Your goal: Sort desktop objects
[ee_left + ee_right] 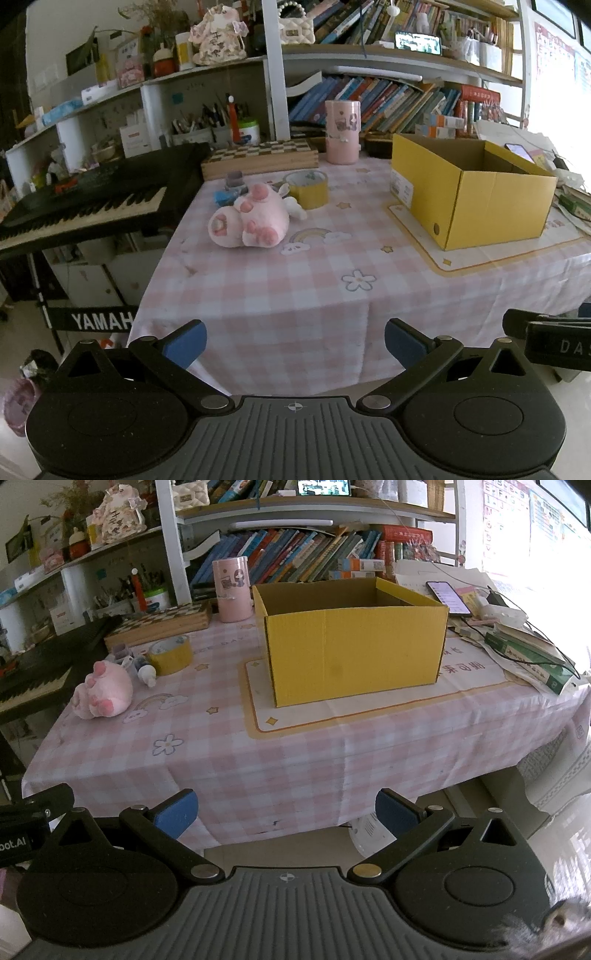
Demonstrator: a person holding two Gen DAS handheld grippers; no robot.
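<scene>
- Both jaws wide, empty: left gripper (295,341), right gripper (286,814), both short of the table's near edge.
- Open yellow cardboard box (351,646) looks empty inside, as far as visible.
- Pink plush toy (247,218), yellow tape roll (307,188), small bottles (146,672) lie loose on pink checked tablecloth (229,753).
- Sorting apparently not started; everything left.

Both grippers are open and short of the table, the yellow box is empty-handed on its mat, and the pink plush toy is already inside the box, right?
Not quite. The pink plush toy is not in the yellow box; it lies on the checked tablecloth beside the yellow tape roll, as the left wrist view shows. The rest holds: left gripper and right gripper are open, short of the table.
</scene>
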